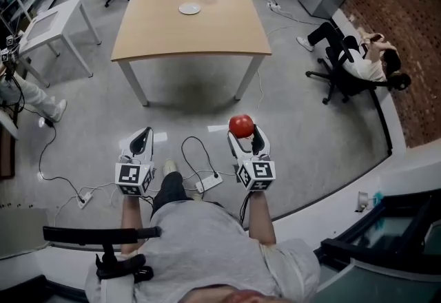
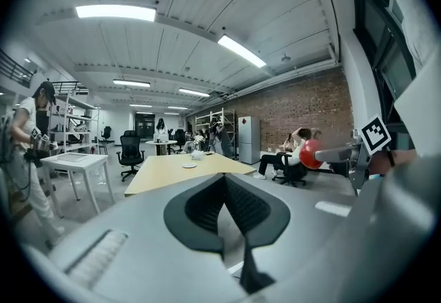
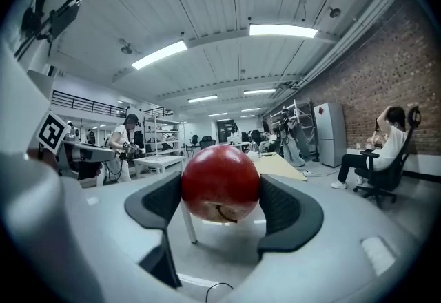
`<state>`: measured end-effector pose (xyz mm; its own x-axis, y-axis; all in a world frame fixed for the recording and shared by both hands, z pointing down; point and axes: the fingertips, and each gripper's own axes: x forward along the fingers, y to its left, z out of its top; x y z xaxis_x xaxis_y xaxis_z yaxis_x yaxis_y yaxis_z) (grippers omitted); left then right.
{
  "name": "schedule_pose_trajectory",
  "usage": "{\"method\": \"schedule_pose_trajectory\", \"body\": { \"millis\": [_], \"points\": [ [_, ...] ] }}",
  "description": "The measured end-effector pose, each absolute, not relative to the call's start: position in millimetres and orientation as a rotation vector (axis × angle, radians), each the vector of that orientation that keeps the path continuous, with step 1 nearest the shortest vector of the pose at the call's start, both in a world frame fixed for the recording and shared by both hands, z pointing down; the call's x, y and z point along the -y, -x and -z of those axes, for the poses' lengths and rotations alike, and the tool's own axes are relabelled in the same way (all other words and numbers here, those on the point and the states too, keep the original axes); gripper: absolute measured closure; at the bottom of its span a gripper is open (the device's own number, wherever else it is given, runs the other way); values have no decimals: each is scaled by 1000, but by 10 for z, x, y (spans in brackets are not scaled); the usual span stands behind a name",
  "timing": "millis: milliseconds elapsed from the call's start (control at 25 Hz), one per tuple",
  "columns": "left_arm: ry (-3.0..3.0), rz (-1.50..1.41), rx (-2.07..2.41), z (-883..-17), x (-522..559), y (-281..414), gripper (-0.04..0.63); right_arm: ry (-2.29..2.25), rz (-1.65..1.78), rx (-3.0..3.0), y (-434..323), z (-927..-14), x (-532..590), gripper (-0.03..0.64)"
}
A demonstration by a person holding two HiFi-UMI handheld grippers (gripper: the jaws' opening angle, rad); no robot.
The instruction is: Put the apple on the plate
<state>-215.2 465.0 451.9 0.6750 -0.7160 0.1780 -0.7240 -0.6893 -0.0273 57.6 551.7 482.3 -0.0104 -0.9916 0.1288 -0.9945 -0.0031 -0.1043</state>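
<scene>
Apple (image 1: pixel 241 125) held in the right gripper (image 1: pixel 244 133), well apart from the plate (image 1: pixel 189 9).

The right jaws stand wide and their two pads press on the sides of the apple, which hangs over the floor (image 1: pixel 310 143) and not over the table (image 1: pixel 193 40). The left gripper (image 1: pixel 142 135) has its jaws closed together with nothing between them. I think the main risk is a slip: the fruit is round and smooth and is held at only two places, so a shake while it is carried could turn it or drop it. Cables (image 1: pixel 196 157) lie on the floor by the person's feet and could catch a step. The plate is small and lies at the far part of the table, so an early or high release would let the apple roll off it.
</scene>
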Motion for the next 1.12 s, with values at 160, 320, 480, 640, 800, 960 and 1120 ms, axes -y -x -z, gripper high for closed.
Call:
{"method": "schedule_pose_trajectory", "body": {
  "millis": [160,320,480,640,800,960,1120],
  "points": [
    [-2843,-293,1205,-4624,-4419,2076,575,-2198,-276,2191,-638,-4900,-5322,256],
    [-2846,-308,1184,-4614,-4054,2004,575,-2216,-286,2167,-704,-4930,-4985,256],
    [-2848,-284,1173,-4569,-3555,2006,575,-2228,-272,2162,-669,-4844,-4540,256],
    [-2865,-288,1137,-4575,-2971,1912,575,-2242,-274,2144,-682,-4789,-4023,256],
    [-2885,-304,1102,-4486,-2437,1804,575,-2255,-276,2125,-714,-4726,-3532,256],
    [-2914,-306,1054,-4473,-2000,1716,575,-2281,-278,2129,-741,-4637,-3107,256],
    [-2933,-313,1036,-4467,-1581,1682,575,-2293,-269,2118,-743,-4640,-2695,256]
  ]
}}
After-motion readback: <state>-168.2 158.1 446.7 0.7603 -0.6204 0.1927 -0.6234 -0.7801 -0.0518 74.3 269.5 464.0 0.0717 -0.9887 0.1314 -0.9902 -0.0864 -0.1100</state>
